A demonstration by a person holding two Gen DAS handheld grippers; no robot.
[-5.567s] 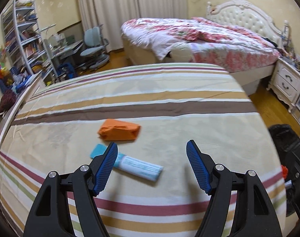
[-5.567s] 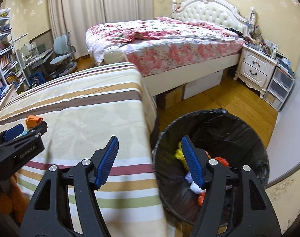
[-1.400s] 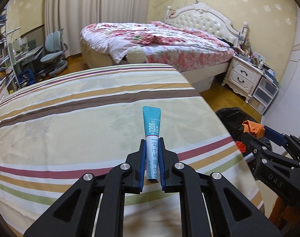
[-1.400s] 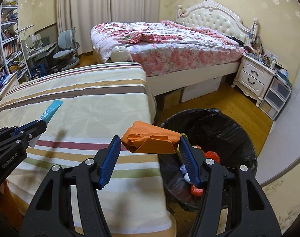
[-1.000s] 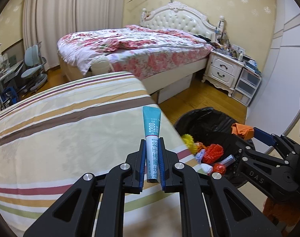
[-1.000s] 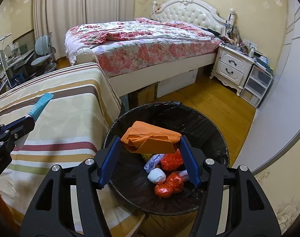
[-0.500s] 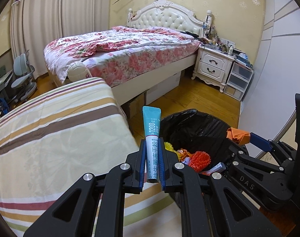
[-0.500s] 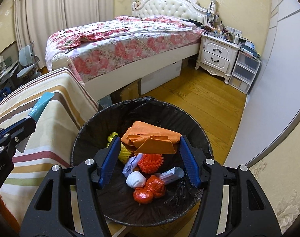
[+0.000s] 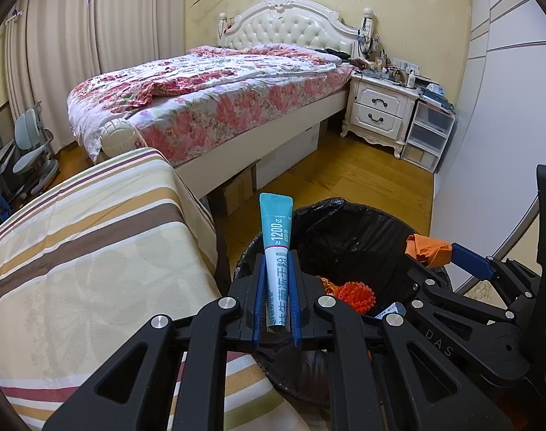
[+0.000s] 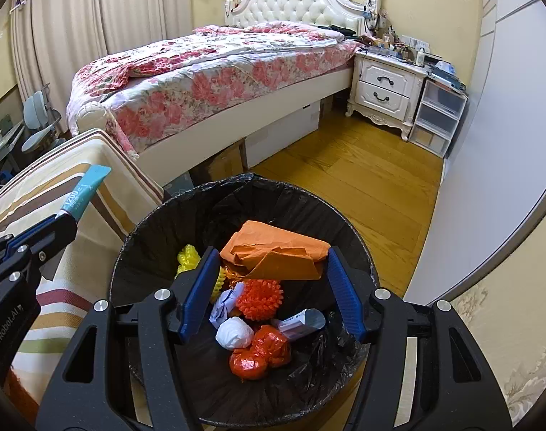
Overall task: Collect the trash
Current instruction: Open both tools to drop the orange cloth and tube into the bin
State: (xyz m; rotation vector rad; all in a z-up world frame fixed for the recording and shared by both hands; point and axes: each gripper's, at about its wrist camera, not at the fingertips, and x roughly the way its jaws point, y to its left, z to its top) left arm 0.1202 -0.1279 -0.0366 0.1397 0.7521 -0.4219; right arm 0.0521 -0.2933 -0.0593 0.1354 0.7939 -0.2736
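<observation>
1. The left gripper (image 9: 276, 269) had its fingers clamped narrow on a teal-and-white tube (image 9: 277, 251), which stood upright between the blue pads, its flat teal end poking out above them over the near rim of the bin.
2. The right gripper (image 10: 271, 269) held a crumpled orange paper (image 10: 273, 251) between its fingers, set about half apart, the pads touching the wad at both ends. The wad hung over the open bin.
3. Below both grippers stood the round trash bin (image 10: 309, 208), lined with a black bag. Inside lay an orange spiky ball (image 10: 260, 300), a yellow spiky ball (image 10: 186, 256), a white wad (image 10: 234, 333), red crumpled balls (image 10: 260, 355) and a small pale tube (image 10: 303, 321).
4. Just beside the bin, on its left, was the striped cloth-covered surface (image 9: 75, 251), its corner nearly touching the bag.
5. Further off lay wooden floor (image 10: 362, 176), then a bed (image 10: 219, 64) with a floral cover and white tufted headboard, with a white nightstand (image 10: 384, 89) on its right.
</observation>
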